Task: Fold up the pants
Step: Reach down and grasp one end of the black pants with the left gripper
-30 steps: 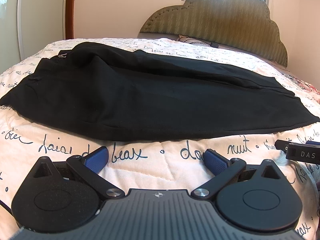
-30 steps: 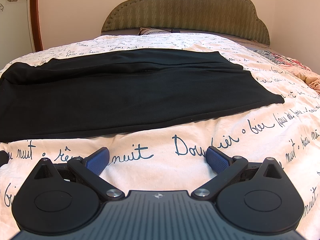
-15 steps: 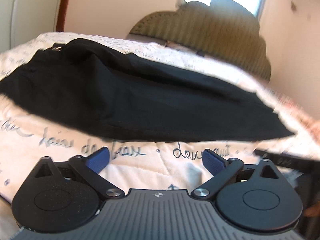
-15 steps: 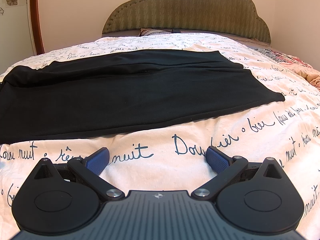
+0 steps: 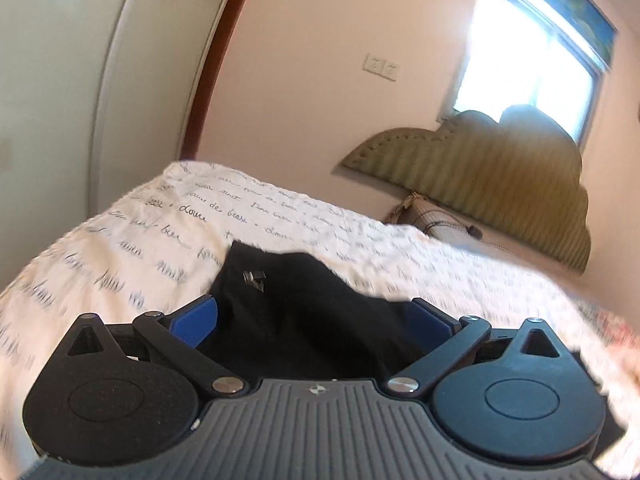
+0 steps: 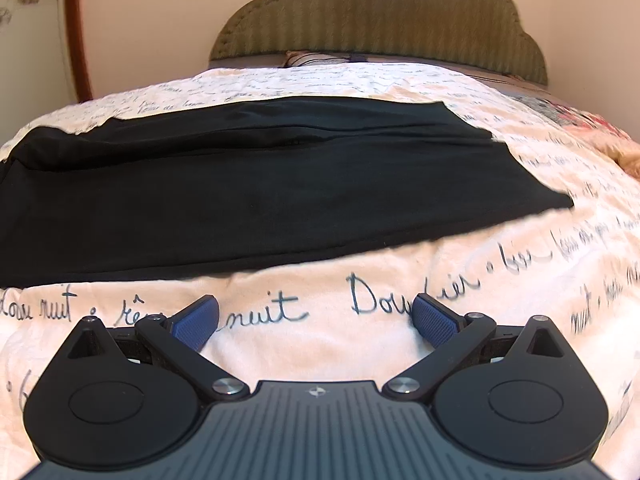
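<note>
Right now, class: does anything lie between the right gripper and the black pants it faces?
Nothing visible does. Only bare lettered bedspread lies between the open right gripper and the near edge of the pants.

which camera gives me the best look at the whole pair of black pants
The right wrist view: the black pants lie spread across the bed, most of their length visible. The left wrist view shows only one end, close up and blurred, between the open left gripper fingers.
</note>
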`<state>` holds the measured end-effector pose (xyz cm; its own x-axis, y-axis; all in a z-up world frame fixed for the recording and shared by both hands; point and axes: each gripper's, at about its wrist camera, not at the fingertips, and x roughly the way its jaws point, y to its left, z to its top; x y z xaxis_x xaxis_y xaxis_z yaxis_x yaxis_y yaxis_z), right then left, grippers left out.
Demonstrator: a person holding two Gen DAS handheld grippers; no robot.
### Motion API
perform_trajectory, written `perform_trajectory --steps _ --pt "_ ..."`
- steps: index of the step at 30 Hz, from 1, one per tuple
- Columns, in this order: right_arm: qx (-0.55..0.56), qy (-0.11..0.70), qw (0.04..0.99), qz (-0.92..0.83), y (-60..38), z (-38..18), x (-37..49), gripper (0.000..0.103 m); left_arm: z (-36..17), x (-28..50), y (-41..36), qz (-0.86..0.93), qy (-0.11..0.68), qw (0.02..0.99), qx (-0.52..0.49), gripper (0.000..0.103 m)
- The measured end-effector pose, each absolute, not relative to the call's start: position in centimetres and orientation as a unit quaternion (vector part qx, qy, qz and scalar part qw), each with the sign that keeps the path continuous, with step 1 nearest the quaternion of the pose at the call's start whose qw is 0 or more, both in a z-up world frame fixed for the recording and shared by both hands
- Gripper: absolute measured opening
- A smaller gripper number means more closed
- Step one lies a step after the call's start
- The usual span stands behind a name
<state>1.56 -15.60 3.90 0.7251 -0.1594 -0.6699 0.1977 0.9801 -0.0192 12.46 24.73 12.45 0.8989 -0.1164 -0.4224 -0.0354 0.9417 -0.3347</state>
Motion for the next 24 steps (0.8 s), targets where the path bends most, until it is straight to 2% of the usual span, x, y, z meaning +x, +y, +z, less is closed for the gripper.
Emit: perform_trajectory --steps 3,6,11,17,24 --pt "0.021 0.332 0.941 -0.068 -15.4 6.2 2.8 0.103 11.4 19.2 28.3 -0.059 0.274 0.931 -0.233 0.102" --pt "0.009 0.289 0.957 -0.026 -14.7 9.3 5.3 0.103 7.9 24.6 31.0 -0.080 0.324 0.892 -0.305 0.102" --pt "-0.072 0.275 0.958 0.019 -11.7 12.2 11.9 0.103 3.8 30.7 34.1 -0.079 0.362 0.863 -0.343 0.101" --pt "-0.117 0.262 0.955 0.073 -9.7 12.8 17.7 0.103 2.2 32.8 35.2 -0.102 0.372 0.853 -0.351 0.101" --pt "-0.093 0.274 0.950 0.116 -8.1 12.3 22.1 0.103 2.8 34.1 33.7 -0.172 0.349 0.844 -0.370 0.100"
